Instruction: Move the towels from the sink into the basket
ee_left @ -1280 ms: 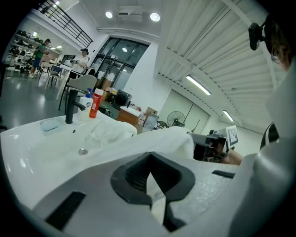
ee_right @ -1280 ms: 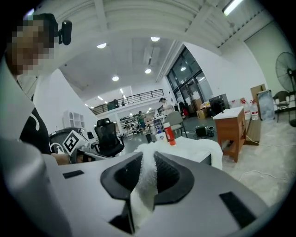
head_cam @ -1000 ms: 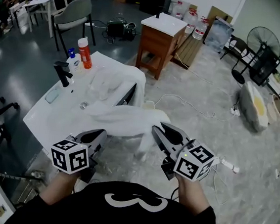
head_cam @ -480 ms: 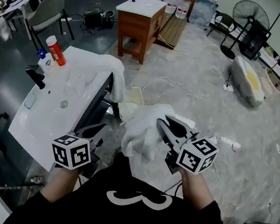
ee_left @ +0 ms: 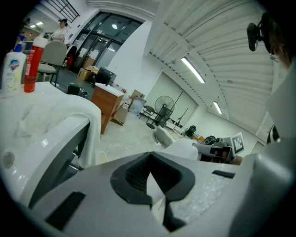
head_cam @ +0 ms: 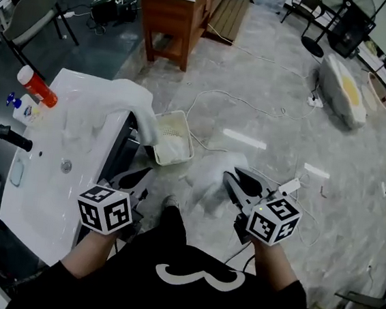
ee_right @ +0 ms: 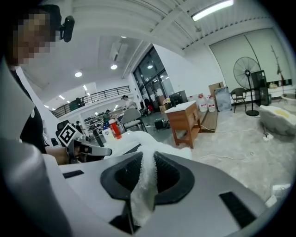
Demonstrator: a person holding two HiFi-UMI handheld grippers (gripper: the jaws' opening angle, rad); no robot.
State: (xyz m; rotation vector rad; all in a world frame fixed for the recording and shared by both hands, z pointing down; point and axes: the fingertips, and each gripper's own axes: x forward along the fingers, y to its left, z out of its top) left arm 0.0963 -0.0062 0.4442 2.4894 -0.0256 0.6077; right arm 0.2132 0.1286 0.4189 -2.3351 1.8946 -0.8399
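Observation:
My right gripper (head_cam: 229,176) is shut on a white towel (head_cam: 207,181), which hangs bunched and blurred over the floor, just right of the cream basket (head_cam: 182,124). In the right gripper view the cloth (ee_right: 143,185) runs down between the closed pads of that gripper (ee_right: 144,169). My left gripper (head_cam: 138,175) is shut beside the sink's front corner, and I see nothing in it (ee_left: 149,173). Another white towel (head_cam: 127,99) drapes over the right edge of the white sink (head_cam: 45,190); the left gripper view shows it too (ee_left: 60,111). Something white lies in the basket.
On the sink's far side stand a red bottle (head_cam: 37,86), a blue-capped bottle (head_cam: 16,106) and a black faucet (head_cam: 13,137). A wooden cabinet (head_cam: 177,11) stands beyond the basket. Cables (head_cam: 249,139) trail across the floor on the right.
Both grippers have moved right and down, away from the sink. The towel has come off the sink rim with the right gripper and now hangs over the floor beside the basket.

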